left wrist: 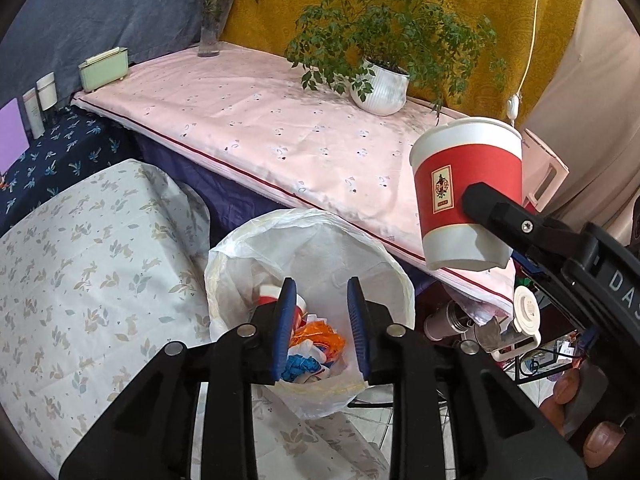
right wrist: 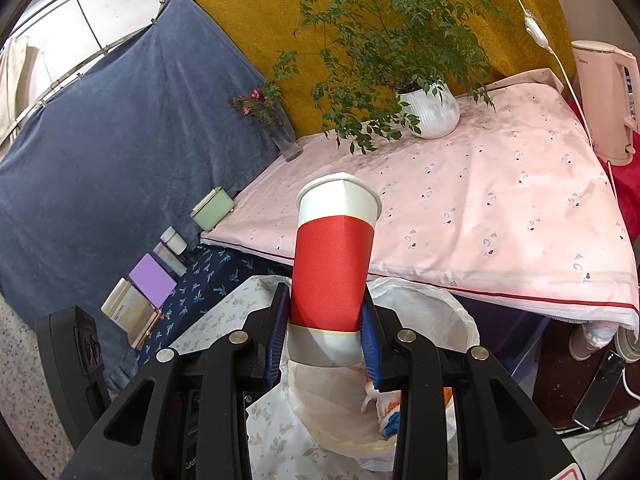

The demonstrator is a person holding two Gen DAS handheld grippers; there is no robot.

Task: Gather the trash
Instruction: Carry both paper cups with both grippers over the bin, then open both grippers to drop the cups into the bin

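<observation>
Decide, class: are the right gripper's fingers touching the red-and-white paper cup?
Touching. The right wrist view shows both blue fingers pressed against the sides of the paper cup; the left wrist view shows a finger on its side too.

Home: potted plant (left wrist: pixel 380 84), kettle (right wrist: pixel 608 104), cloth-draped table (left wrist: pixel 256 128).

"DAS" on the right tongs (left wrist: pixel 470 200); "Midea" on the pink kettle (right wrist: pixel 608 100).
</observation>
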